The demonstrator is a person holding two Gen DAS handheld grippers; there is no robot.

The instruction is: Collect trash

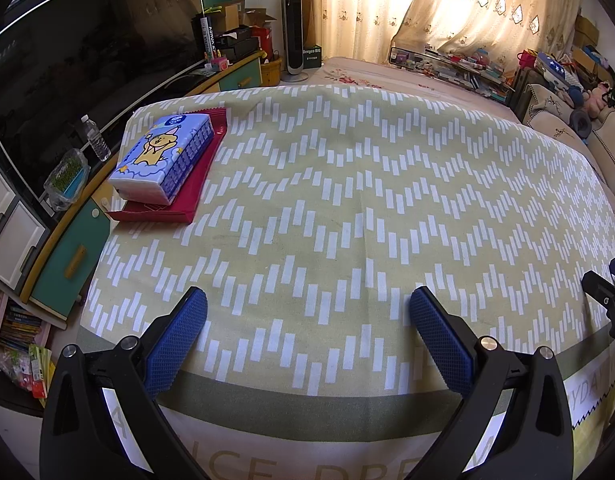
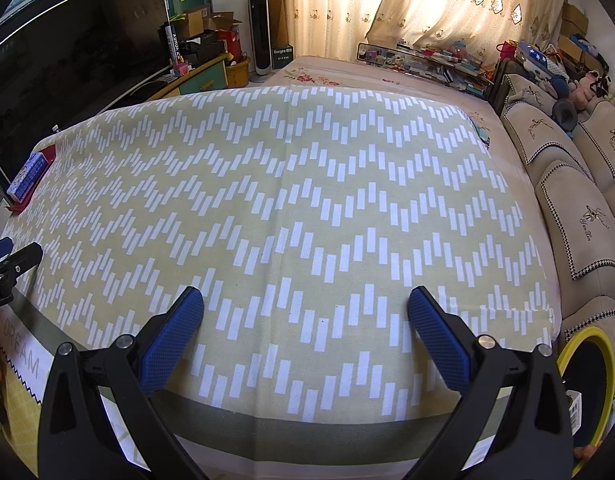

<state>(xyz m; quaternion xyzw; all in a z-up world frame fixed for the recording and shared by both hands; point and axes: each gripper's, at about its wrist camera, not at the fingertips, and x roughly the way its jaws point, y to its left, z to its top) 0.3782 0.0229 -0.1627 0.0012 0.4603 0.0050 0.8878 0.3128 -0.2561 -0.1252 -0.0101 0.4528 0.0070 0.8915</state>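
My left wrist camera looks forward from low over the near edge of the counter (image 1: pixel 327 200), toward the curtains (image 1: pixel 447 12). My right one sits beside it, facing likewise. Both share the patterned cloth and the tissue pack (image 1: pixel 163 156), probably the same one, small at the right view's edge.

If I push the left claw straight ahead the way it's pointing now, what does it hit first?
Probably only the patterned tablecloth: the open left claw angles down toward bare cloth. The tissue pack on the red bag sits off to its left. Depth is uncertain.
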